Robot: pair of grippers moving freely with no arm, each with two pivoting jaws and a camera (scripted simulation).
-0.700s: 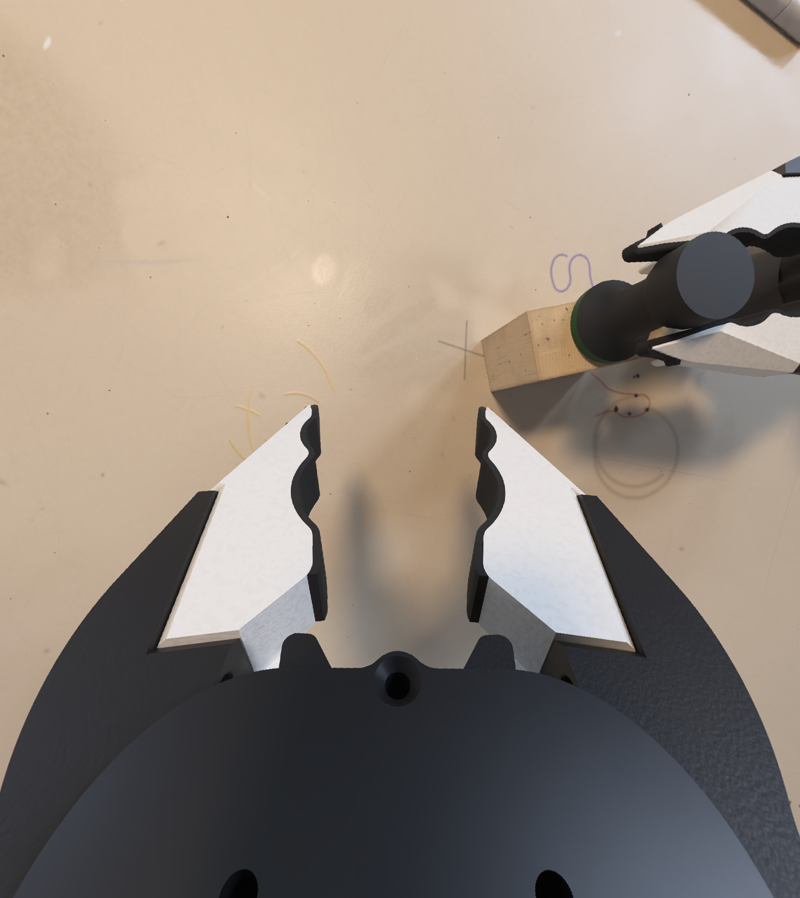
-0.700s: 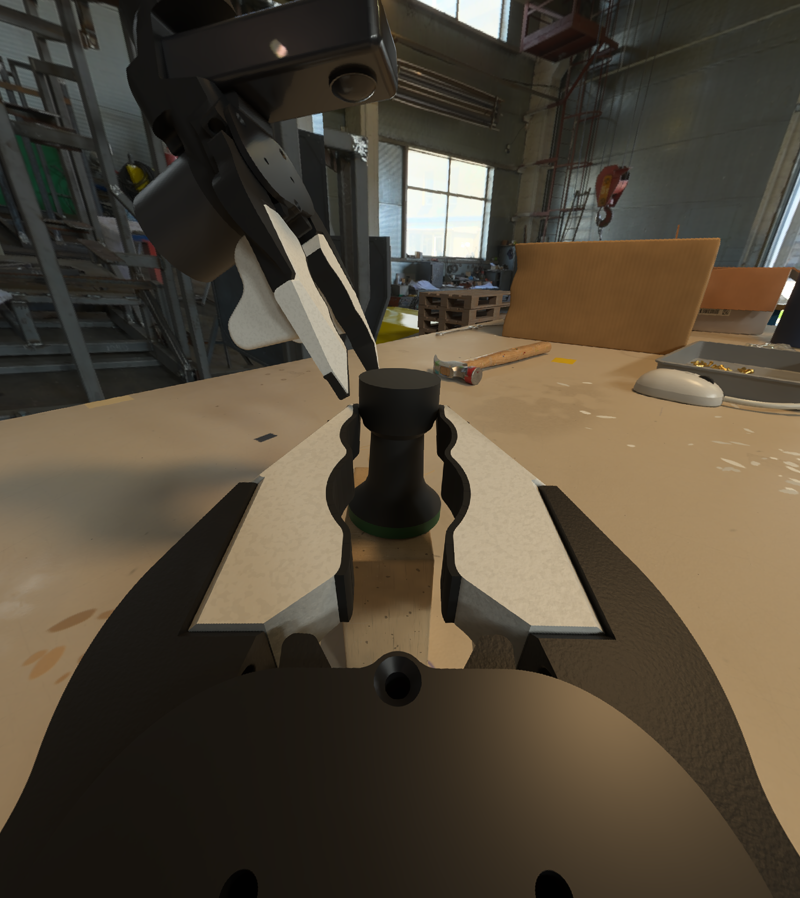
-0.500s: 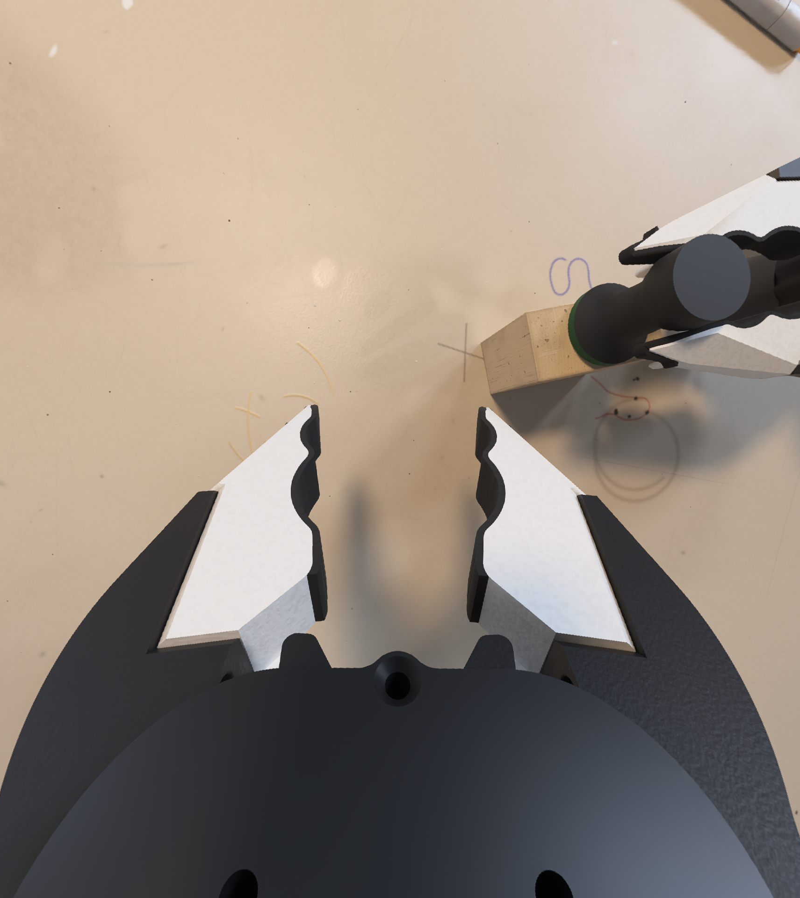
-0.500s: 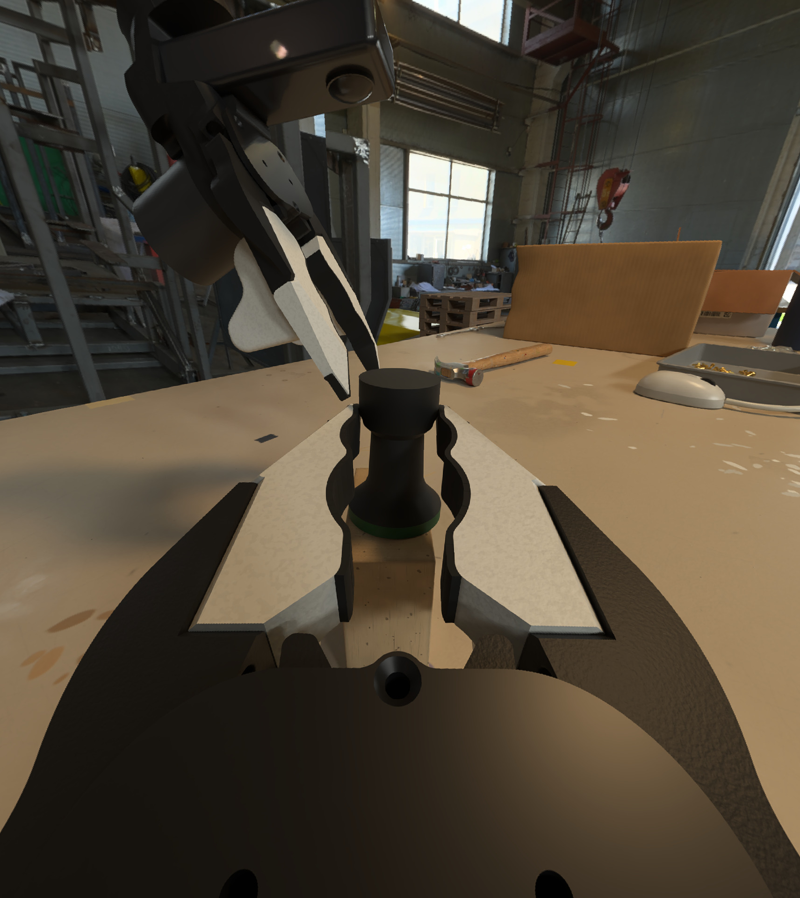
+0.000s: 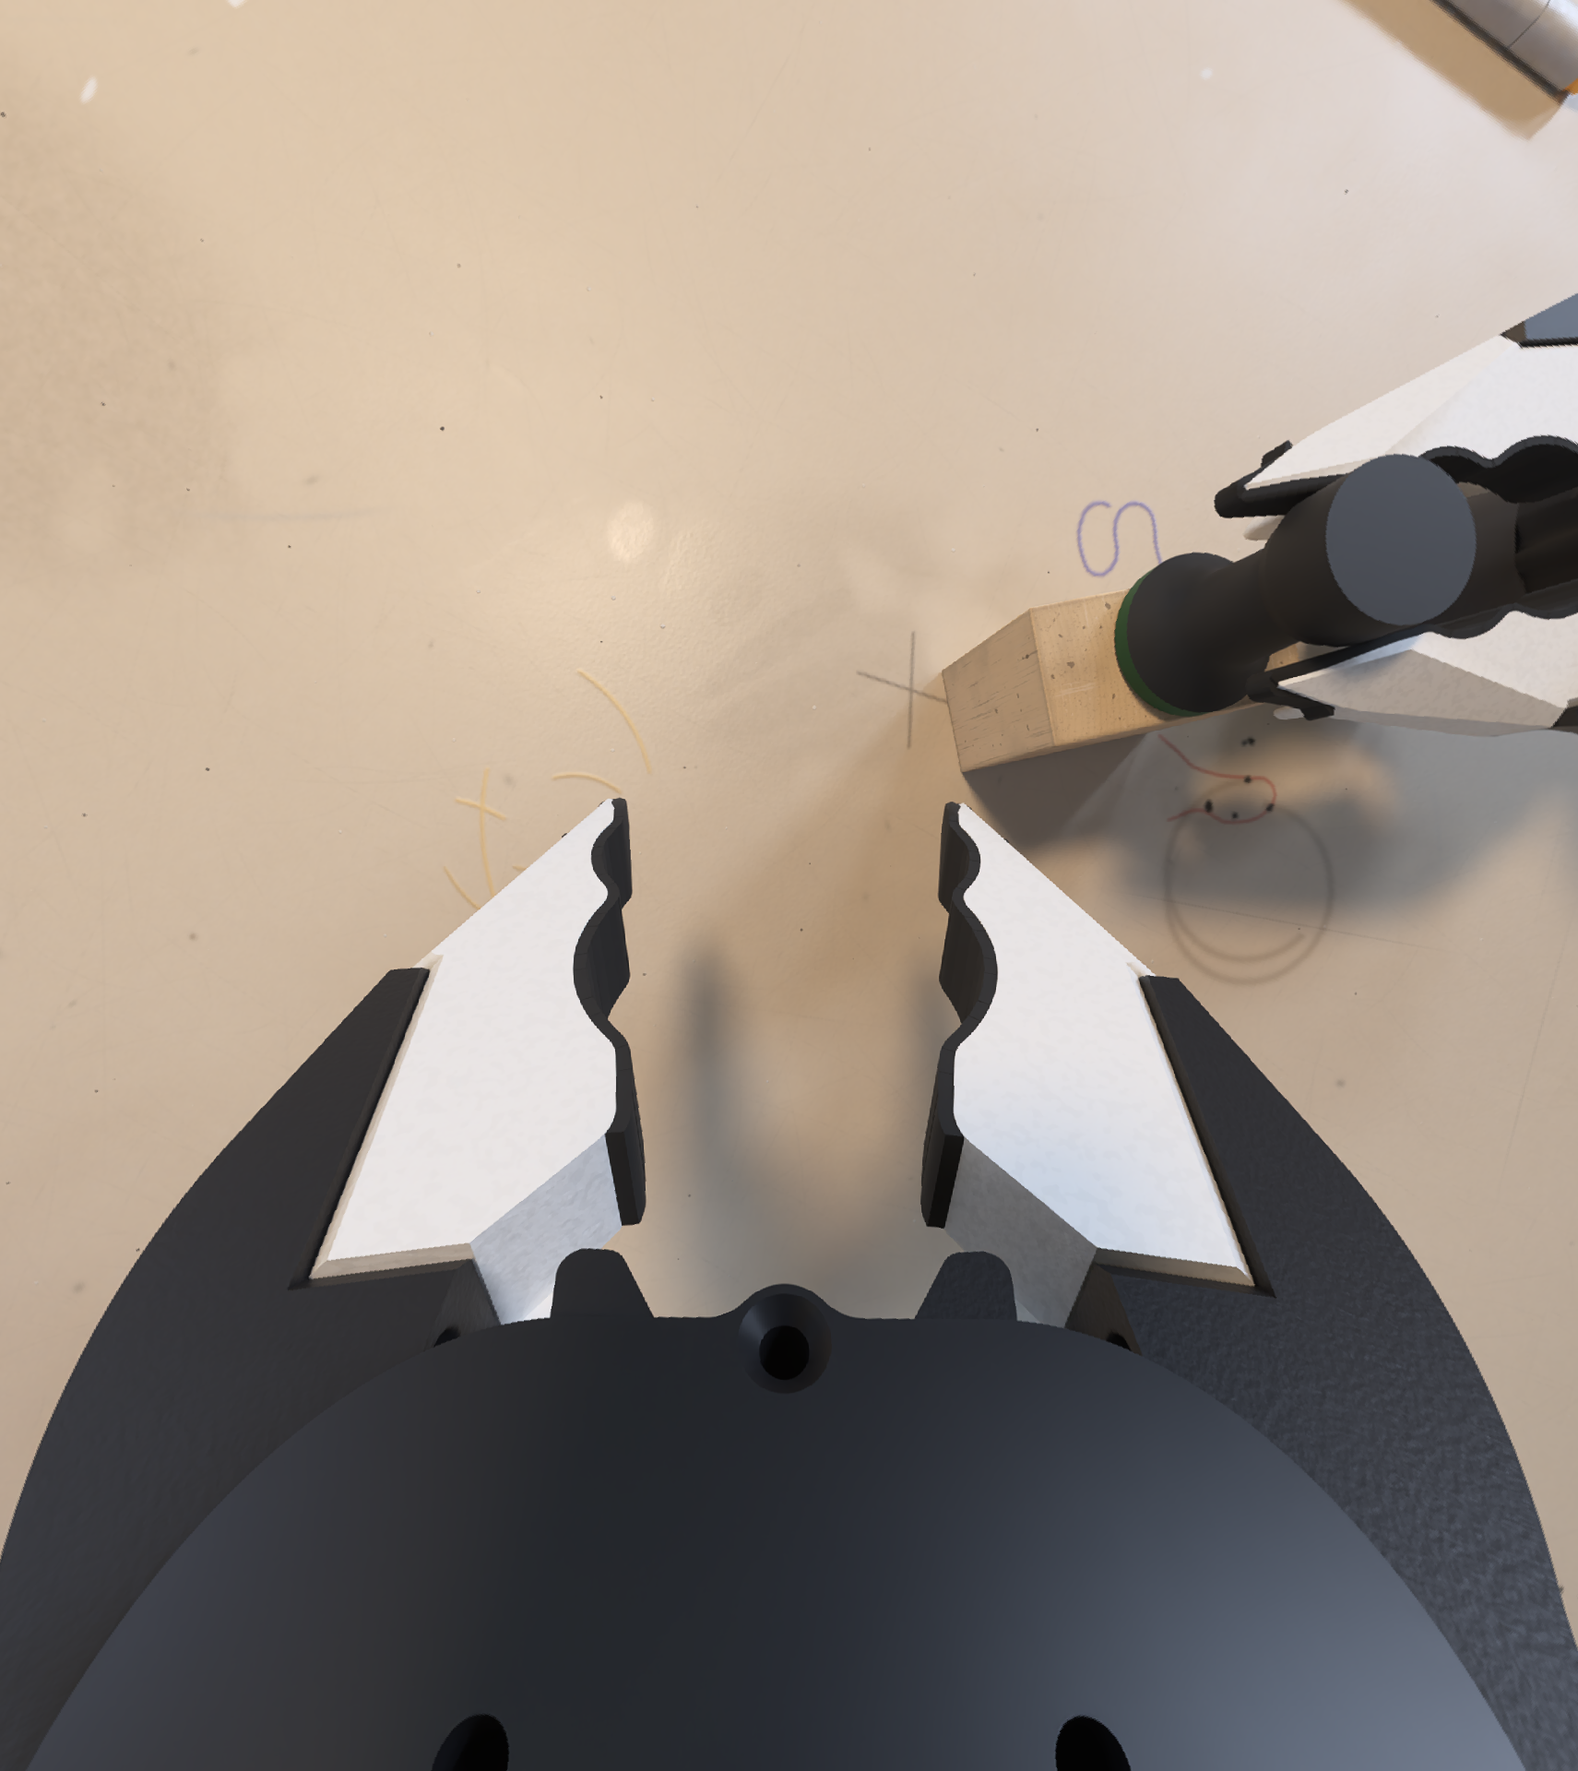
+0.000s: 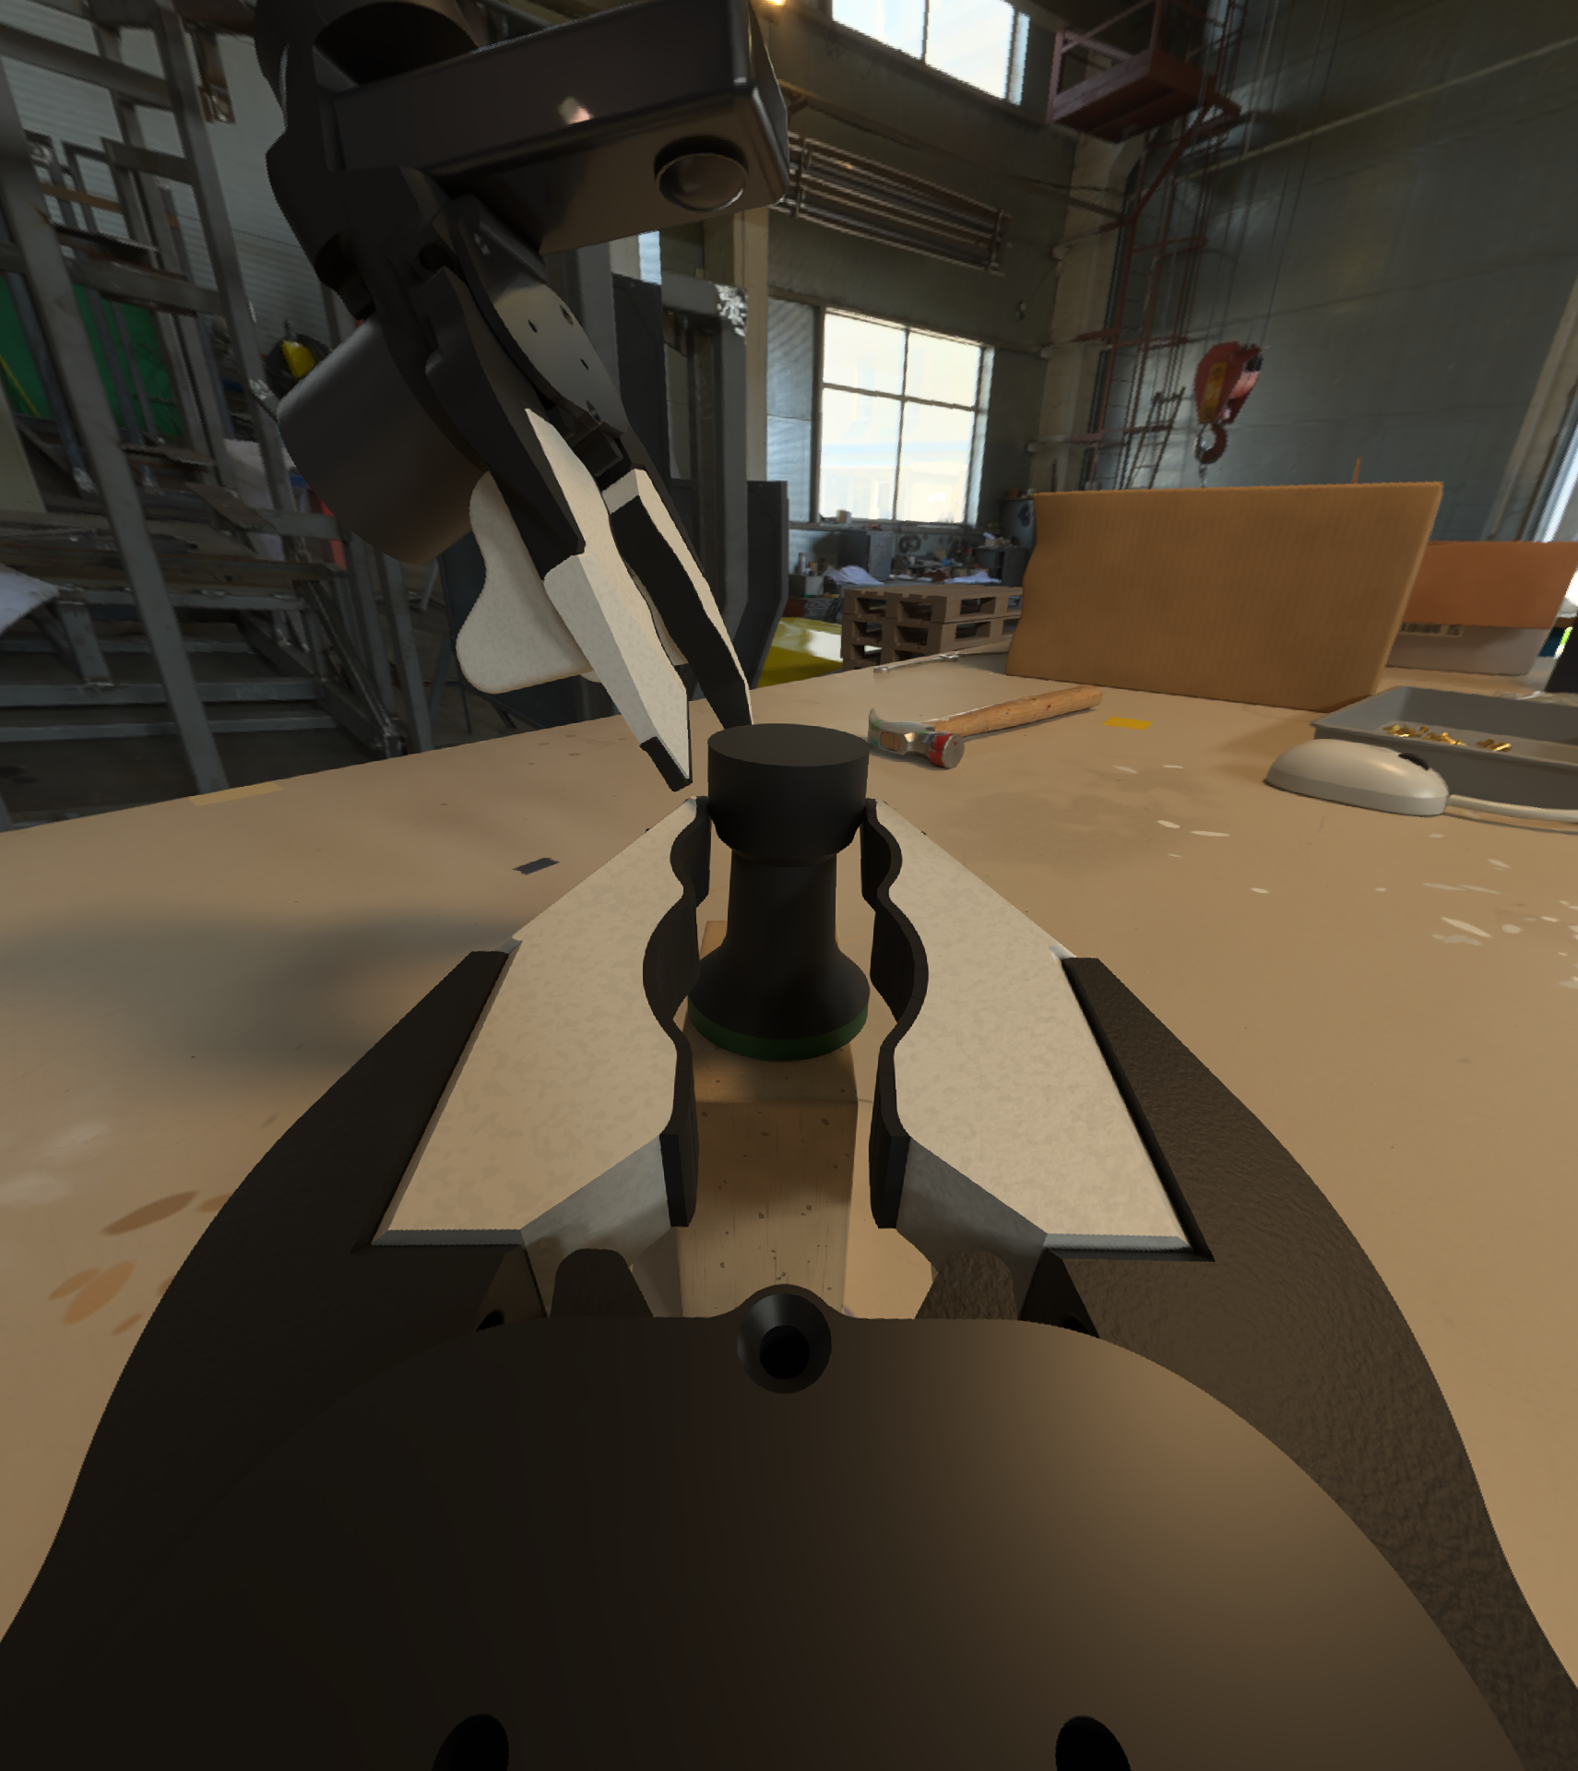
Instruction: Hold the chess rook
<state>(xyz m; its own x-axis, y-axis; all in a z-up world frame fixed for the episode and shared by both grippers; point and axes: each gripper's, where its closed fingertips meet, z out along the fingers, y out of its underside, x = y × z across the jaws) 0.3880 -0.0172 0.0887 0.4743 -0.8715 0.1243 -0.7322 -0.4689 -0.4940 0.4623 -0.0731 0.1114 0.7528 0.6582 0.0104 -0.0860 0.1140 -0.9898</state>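
Note:
A black chess rook (image 6: 785, 891) with a green base rim stands upright on a small wooden block (image 6: 770, 1150) on the tan table. My right gripper (image 6: 780, 815) is shut on the rook's head, one finger on each side. In the left wrist view the rook (image 5: 1293, 585), the block (image 5: 1034, 680) and the right gripper (image 5: 1254, 594) show at the right. My left gripper (image 5: 785, 815) is open and empty, pointing down at bare table to the left of the block. In the right wrist view the left gripper (image 6: 703, 738) hangs just beyond the rook's top.
A grey marker (image 5: 1522, 38) lies at the far right corner of the left wrist view. A hammer (image 6: 986, 719), a computer mouse (image 6: 1355, 776), a grey tray (image 6: 1484, 757) and a cardboard sheet (image 6: 1216, 585) sit farther back. Pen scribbles mark the table (image 5: 382, 383).
My left gripper has drifted slightly, still open above the table. My right gripper stays shut on the rook, which has not visibly moved on the block.

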